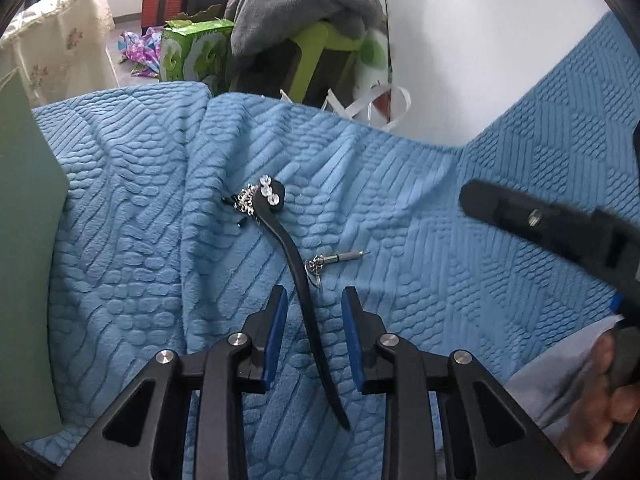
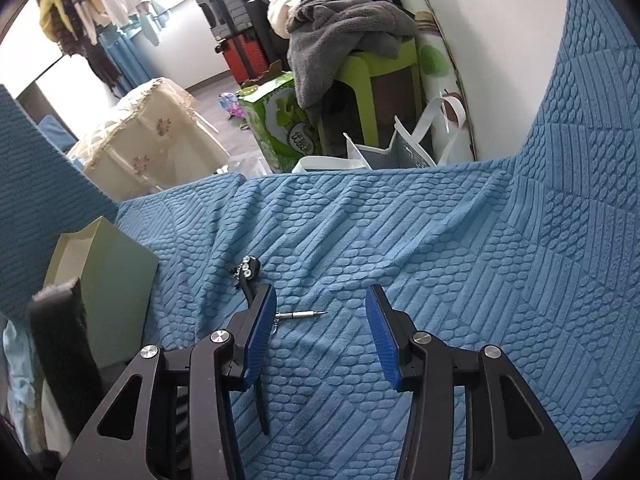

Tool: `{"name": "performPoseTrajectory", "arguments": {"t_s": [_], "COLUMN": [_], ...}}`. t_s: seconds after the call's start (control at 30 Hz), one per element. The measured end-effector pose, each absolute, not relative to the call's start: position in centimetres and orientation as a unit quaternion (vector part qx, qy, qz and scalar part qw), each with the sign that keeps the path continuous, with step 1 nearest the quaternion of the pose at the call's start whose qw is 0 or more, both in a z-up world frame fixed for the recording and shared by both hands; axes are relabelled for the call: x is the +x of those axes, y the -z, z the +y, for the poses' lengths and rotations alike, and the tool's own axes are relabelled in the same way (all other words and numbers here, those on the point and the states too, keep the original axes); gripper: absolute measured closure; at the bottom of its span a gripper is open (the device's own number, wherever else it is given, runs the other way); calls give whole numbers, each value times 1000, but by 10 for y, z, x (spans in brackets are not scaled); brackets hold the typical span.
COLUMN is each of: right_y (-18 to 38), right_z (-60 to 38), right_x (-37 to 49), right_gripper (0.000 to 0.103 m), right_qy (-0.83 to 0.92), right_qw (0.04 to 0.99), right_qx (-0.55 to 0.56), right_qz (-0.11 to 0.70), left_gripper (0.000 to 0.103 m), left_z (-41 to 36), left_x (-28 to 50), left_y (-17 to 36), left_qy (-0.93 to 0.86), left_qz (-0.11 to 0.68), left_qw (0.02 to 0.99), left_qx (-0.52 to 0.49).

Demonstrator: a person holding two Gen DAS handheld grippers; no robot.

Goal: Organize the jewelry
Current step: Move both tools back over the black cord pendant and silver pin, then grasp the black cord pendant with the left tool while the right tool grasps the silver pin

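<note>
My left gripper point(image 1: 315, 300) hangs over the blue blanket point(image 1: 400, 184), tilted down, its jaws apart. The black hairpin point(image 1: 298, 268) lies on the blanket with its thin tail running between my blue pads point(image 1: 276, 332), but the pads do not press on it; they stand clear on both sides. The hairpin's broad end, set with three clear stones, points away from me, and a small silvery tangle of chain point(image 1: 245, 200) rests just beside that end. A little metal pin point(image 1: 340, 257) with a ring and short chain lies crosswise, touching the hairpin's stem on the right.

My right gripper point(image 2: 322, 304) is also tilted down at the blanket, jaws open and holding nothing. Its left pad point(image 2: 262, 332) covers part of the hairpin point(image 2: 251, 270) in its own view, with the pin point(image 2: 302, 314) lying just past that pad, in the gap. From the left camera, the right gripper's black finger point(image 1: 520, 216) shows at the right edge with a hand point(image 1: 600, 400) behind it.

A pale green bag point(image 2: 108, 280) stands at the blanket's left side.
</note>
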State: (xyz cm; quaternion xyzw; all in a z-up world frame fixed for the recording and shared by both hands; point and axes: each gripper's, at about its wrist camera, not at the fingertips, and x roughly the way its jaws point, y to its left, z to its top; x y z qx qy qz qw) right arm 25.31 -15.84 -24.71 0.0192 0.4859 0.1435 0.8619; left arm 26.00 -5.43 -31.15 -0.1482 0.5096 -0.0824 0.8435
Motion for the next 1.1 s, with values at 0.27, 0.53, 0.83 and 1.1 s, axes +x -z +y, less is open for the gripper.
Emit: {"name": "performPoseTrajectory", "arguments": {"t_s": [0.27, 0.53, 0.83, 1.1], "right_y": [256, 275, 313, 324], "right_z": [-157, -153, -132, -114], "right_x": [258, 264, 265, 268], "right_gripper": [59, 59, 59, 64], "right_qy": [-139, -143, -141, -119], "right_qw": [854, 836, 816, 825], "right_qx": [23, 48, 39, 0], "right_qz": [500, 527, 560, 552], "left_gripper": [93, 98, 98, 98], "left_z": [-61, -50, -15, 0], "left_x": [264, 258, 232, 218], "left_y": [326, 313, 297, 303], "left_qy": [76, 73, 55, 57], "left_qz": [511, 495, 477, 473], "left_qw": [847, 858, 868, 870], "left_qx": [-123, -118, -126, -130]}}
